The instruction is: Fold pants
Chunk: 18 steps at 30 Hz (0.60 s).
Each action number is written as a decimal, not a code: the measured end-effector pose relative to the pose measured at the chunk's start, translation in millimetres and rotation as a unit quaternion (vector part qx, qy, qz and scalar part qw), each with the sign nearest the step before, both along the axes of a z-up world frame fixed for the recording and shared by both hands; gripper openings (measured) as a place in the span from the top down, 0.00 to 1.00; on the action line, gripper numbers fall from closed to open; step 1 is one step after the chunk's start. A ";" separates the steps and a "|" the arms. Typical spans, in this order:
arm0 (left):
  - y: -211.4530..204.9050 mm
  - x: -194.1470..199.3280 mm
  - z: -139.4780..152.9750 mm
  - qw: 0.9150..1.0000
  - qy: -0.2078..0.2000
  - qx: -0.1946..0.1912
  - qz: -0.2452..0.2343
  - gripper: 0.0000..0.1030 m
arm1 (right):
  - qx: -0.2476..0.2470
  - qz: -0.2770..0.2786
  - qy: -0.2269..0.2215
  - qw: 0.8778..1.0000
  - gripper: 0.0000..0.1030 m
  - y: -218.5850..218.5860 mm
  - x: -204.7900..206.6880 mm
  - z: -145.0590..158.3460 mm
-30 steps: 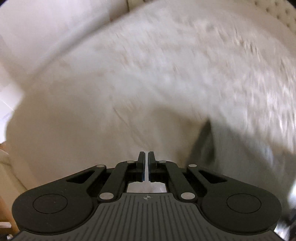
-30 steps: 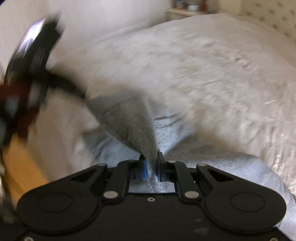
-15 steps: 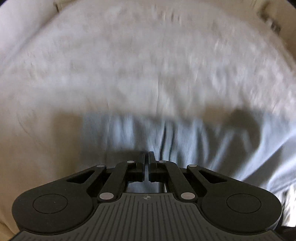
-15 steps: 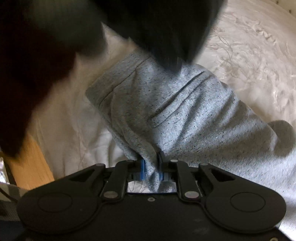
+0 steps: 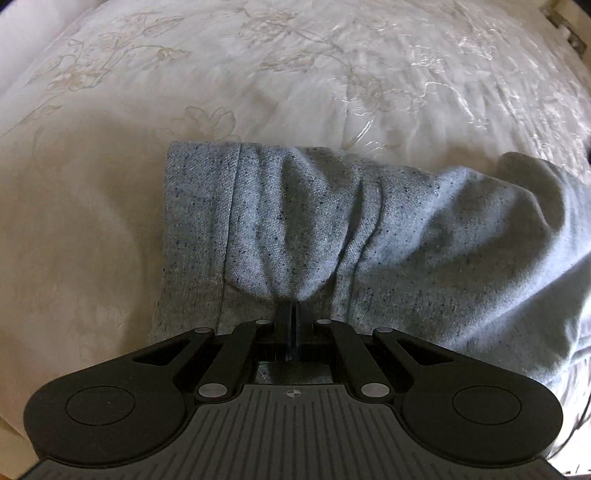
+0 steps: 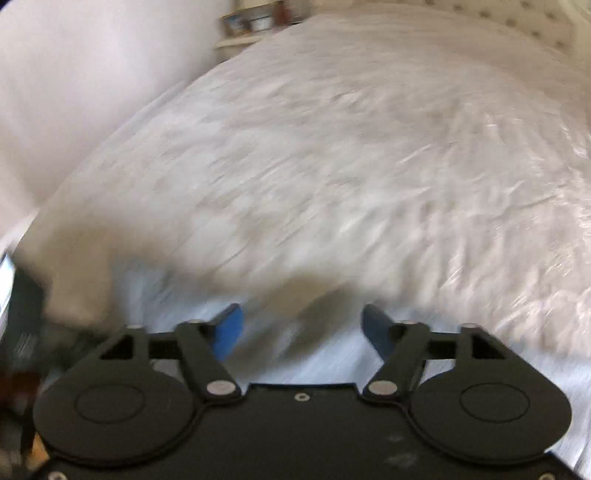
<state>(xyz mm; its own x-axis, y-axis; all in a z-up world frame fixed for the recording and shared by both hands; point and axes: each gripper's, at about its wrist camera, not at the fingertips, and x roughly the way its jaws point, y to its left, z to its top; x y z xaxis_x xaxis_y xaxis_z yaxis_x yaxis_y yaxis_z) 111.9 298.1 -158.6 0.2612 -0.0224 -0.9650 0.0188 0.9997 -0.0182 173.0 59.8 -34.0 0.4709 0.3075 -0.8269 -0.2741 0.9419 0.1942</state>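
Observation:
The grey speckled pants (image 5: 369, 236) lie bunched on the white embroidered bedspread (image 5: 258, 74). In the left wrist view my left gripper (image 5: 291, 310) is shut on a pinch of the pants' fabric, with the cloth gathered into folds at the fingertips. In the blurred right wrist view my right gripper (image 6: 301, 321) is open and empty, its blue pads (image 6: 229, 328) wide apart just above a pale grey strip of the pants (image 6: 332, 354) at the near edge of the bed.
The bedspread (image 6: 369, 166) fills most of the right wrist view. A bedside shelf with small items (image 6: 251, 26) stands at the far end. A tufted headboard (image 6: 535, 18) is at the top right. Something dark (image 6: 22, 325) is at the left edge.
My right gripper has opened and let go of the pants, and its view has swung up toward the bed. My left gripper stays shut on the fabric and now looks down on the pants.

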 end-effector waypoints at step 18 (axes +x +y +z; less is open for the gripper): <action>-6.4 9.7 -7.0 1.000 0.013 0.017 0.006 0.97 | 0.039 0.032 0.160 0.986 0.91 -20.8 -6.5 -83.1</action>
<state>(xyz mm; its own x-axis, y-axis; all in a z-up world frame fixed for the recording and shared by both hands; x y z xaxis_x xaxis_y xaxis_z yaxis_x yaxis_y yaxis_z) 121.6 291.7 -165.6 0.2368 0.0127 -0.9715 0.0074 0.9999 0.0149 166.4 38.9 -117.1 0.1669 0.3971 -0.9025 -0.2453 0.9033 0.3521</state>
